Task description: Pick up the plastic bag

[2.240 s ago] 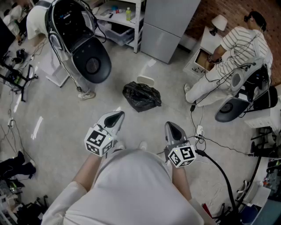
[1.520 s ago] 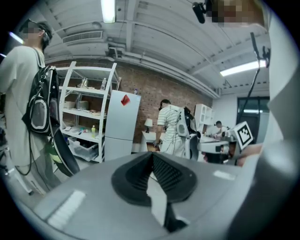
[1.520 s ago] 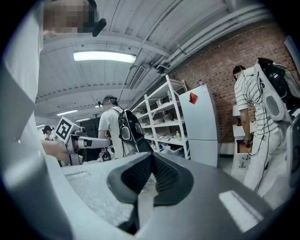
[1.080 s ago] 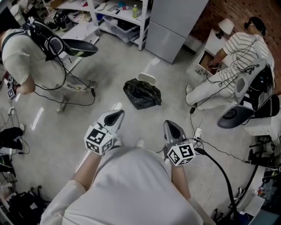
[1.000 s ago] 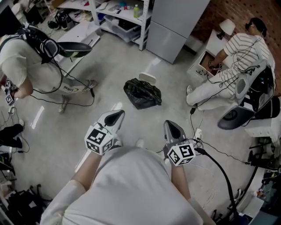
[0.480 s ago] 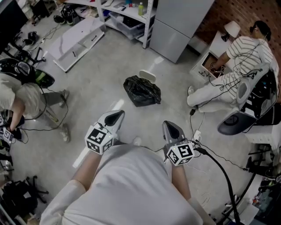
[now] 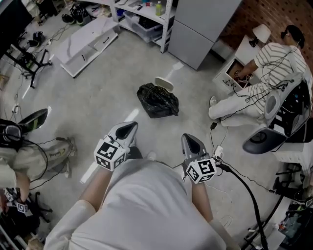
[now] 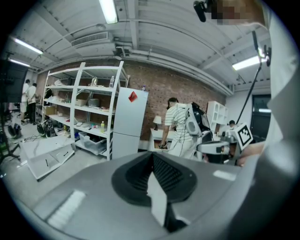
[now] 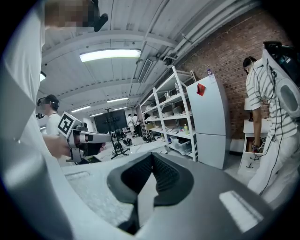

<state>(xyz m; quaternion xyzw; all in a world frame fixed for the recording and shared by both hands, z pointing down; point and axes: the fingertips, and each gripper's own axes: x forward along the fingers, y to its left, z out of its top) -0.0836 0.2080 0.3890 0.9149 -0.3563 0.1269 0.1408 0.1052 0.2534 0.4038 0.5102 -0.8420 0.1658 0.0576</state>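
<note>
A crumpled black plastic bag (image 7: 157,100) lies on the grey concrete floor, ahead of me in the head view. My left gripper (image 7: 128,129) is held near my waist, well short of the bag, its jaws shut with nothing between them. My right gripper (image 7: 190,140) is level with it on the right, also shut and empty. In the left gripper view the closed jaws (image 8: 153,165) point across the room; the bag is out of sight there. The right gripper view shows shut jaws (image 9: 151,166) too.
A small white lid-like object (image 7: 164,83) lies just behind the bag. A grey cabinet (image 7: 203,27) and white shelving (image 7: 142,12) stand beyond. A person in a striped shirt (image 7: 274,58) sits at right. Another crouched person (image 7: 24,146) is at left. A black cable (image 7: 244,188) trails right.
The person with the backpack rig has moved from the upper left down to the lower left edge. The view has shifted slightly; both grippers stay shut and still.
</note>
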